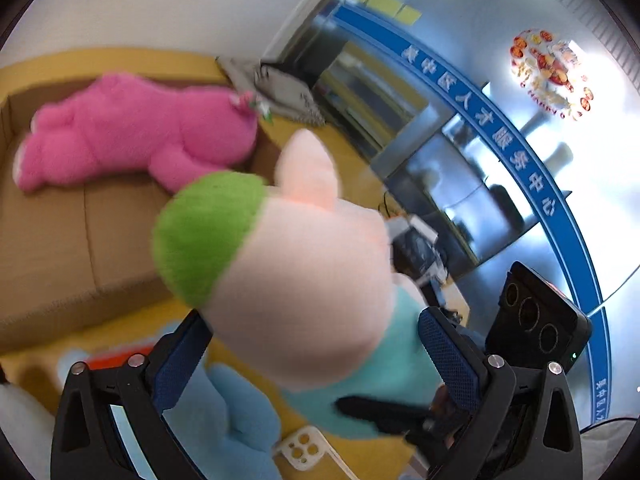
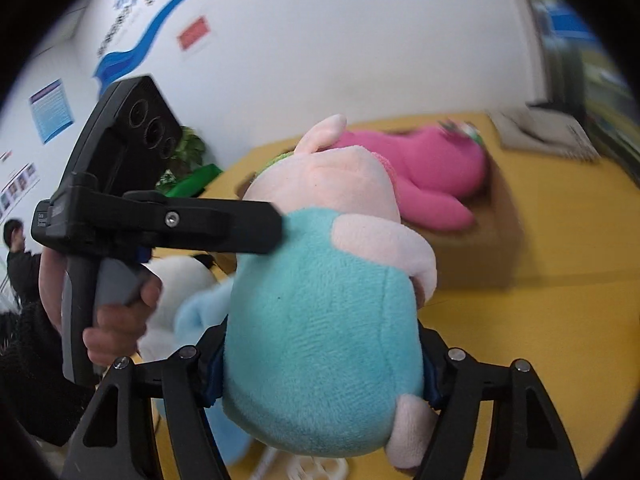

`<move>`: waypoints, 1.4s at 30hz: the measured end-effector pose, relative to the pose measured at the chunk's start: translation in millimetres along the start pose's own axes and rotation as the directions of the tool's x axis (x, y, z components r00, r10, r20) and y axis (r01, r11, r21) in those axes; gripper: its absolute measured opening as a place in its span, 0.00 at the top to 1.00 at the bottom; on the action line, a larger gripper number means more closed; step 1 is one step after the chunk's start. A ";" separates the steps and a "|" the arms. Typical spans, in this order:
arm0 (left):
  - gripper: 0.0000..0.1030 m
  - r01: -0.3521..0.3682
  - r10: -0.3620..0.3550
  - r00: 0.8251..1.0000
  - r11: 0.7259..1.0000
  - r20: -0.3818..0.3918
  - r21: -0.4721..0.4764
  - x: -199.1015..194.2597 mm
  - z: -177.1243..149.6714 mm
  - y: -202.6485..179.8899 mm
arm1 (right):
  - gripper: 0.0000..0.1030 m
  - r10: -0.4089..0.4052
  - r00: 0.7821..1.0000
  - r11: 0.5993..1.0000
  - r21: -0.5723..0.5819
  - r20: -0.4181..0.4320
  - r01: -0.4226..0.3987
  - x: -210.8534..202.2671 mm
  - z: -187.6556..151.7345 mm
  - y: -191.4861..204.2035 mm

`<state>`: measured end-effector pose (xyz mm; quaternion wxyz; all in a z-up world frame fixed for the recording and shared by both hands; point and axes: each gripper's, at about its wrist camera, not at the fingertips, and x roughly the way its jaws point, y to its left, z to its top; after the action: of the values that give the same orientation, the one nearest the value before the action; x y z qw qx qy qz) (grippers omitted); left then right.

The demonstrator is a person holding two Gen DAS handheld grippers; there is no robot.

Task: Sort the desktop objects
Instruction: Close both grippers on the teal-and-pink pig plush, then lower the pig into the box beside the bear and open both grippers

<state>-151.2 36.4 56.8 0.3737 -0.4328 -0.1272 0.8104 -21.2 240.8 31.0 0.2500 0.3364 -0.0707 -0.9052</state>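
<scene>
A plush pig (image 1: pixel 304 272) with a pale pink head, green cap and teal body is held in the air between both grippers. My left gripper (image 1: pixel 316 344) is shut on its head. My right gripper (image 2: pixel 320 376) is shut on its teal body (image 2: pixel 320 328). The left gripper also shows in the right wrist view (image 2: pixel 256 228), pressed against the pig's side. A pink plush toy (image 1: pixel 132 132) lies in an open cardboard box (image 1: pixel 52 240) beyond the pig; it also shows in the right wrist view (image 2: pixel 432 172).
The yellow tabletop (image 2: pixel 552 280) carries a light blue plush (image 1: pixel 240 420), a white plush (image 2: pixel 176 280) and a white phone case (image 1: pixel 304 446) below the pig. A grey folded item (image 1: pixel 280 92) lies behind the box. A glass wall stands on the right.
</scene>
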 end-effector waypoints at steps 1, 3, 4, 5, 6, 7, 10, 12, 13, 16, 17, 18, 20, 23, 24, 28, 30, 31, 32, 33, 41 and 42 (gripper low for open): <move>0.00 -0.035 0.035 0.999 0.999 0.037 0.007 -12.0 8.9 3.6 | 0.31 0.003 1.000 0.999 -0.032 0.009 -0.003 8.7 12.1 10.0; 0.11 -0.078 0.080 0.993 0.997 0.086 -0.015 -38.4 26.8 21.2 | 0.31 0.031 0.999 0.998 -0.058 0.024 -0.029 26.9 37.9 25.7; 0.16 -0.086 0.089 0.991 0.996 0.098 -0.034 -49.0 35.3 30.8 | 0.31 0.044 0.999 0.997 -0.063 0.029 -0.042 35.0 49.2 32.0; 0.20 -0.094 0.099 0.989 0.994 0.109 -0.052 -59.6 43.7 40.4 | 0.31 0.057 0.998 0.996 -0.073 0.032 -0.055 44.6 60.2 39.0; 0.22 -0.119 0.124 0.986 0.992 0.114 -0.051 -68.0 54.3 49.4 | 0.31 0.070 0.997 0.994 -0.083 0.035 -0.067 54.3 71.3 46.0; 0.22 -0.151 0.155 0.981 0.988 0.117 -0.043 -75.4 65.7 58.0 | 0.31 0.076 0.997 0.993 -0.096 0.034 -0.073 64.6 81.8 53.3; 0.25 -0.247 0.249 0.962 0.969 0.116 -0.028 -89.3 100.6 86.6 | 0.31 0.090 0.996 0.987 -0.133 0.021 -0.086 107.8 121.0 74.9; 0.25 -0.302 0.302 0.948 0.953 0.096 -0.010 -87.2 118.0 110.0 | 0.31 0.110 0.994 0.986 -0.122 -0.003 -0.110 139.9 142.9 81.3; 0.25 -0.325 0.325 0.943 0.946 0.077 -0.008 -82.7 123.6 121.9 | 0.31 0.114 0.993 0.987 -0.107 -0.022 -0.116 157.0 149.3 82.6; 0.26 -0.384 0.383 0.923 0.923 -0.020 -0.013 -53.4 130.0 163.5 | 0.31 0.132 0.985 0.991 -0.017 -0.107 -0.134 216.8 156.0 78.4; 0.27 -0.395 0.393 0.918 0.919 -0.057 -0.012 -41.2 128.4 175.9 | 0.31 0.133 0.980 0.991 0.017 -0.145 -0.131 235.9 151.2 74.5; 0.27 -0.400 0.396 0.913 0.916 -0.095 -0.019 -28.4 123.7 188.7 | 0.29 0.136 0.974 0.990 0.053 -0.179 -0.128 251.4 145.3 69.9; 0.27 -0.401 0.390 0.907 0.915 -0.159 -0.040 -6.1 111.1 212.0 | 0.27 0.157 0.956 0.983 0.137 -0.250 -0.125 278.7 128.8 60.2; 0.27 -0.378 0.361 0.915 0.923 -0.181 -0.069 4.3 95.8 228.7 | 0.24 0.196 0.923 0.966 0.226 -0.332 -0.124 302.2 110.0 52.9; 0.27 -0.365 0.348 0.921 0.928 -0.172 -0.079 2.2 92.8 230.6 | 0.22 0.207 0.914 0.962 0.242 -0.349 -0.125 305.2 107.1 52.6; 0.27 -0.406 0.389 0.902 0.912 -0.184 -0.063 -4.3 85.6 233.8 | 0.14 0.293 0.865 0.944 0.263 -0.408 -0.196 310.1 102.2 63.3; 0.32 -0.437 0.421 0.888 0.898 -0.183 -0.055 -7.1 84.6 236.2 | 0.12 0.346 0.828 0.930 0.277 -0.440 -0.242 314.8 98.2 74.5; 0.35 -0.442 0.426 0.887 0.895 -0.177 -0.064 -9.9 84.6 238.9 | 0.09 0.361 0.816 0.927 0.270 -0.453 -0.260 316.7 96.3 81.8; 0.37 -0.447 0.431 0.886 0.891 -0.171 -0.072 -12.8 84.7 241.5 | 0.08 0.342 0.819 0.937 0.235 -0.460 -0.260 316.8 95.1 89.0; 0.37 -0.444 0.427 0.889 0.892 -0.167 -0.083 -14.9 84.0 243.5 | 0.07 0.329 0.822 0.943 0.206 -0.465 -0.261 318.3 92.8 92.8; 0.38 -0.468 0.462 0.883 0.881 -0.088 -0.071 -39.1 79.9 231.4 | 0.01 0.181 0.928 0.982 0.109 -0.324 -0.154 254.7 98.4 64.5; 0.38 -0.455 0.452 0.890 0.888 -0.057 -0.064 -45.2 79.5 224.1 | 0.01 0.139 0.947 0.989 0.086 -0.289 -0.119 239.1 99.6 58.3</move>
<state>-310.0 -140.9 12.6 0.1600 -0.4809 -0.0457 0.8609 -216.9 66.8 -12.8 0.3050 0.4701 -0.0853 -0.8238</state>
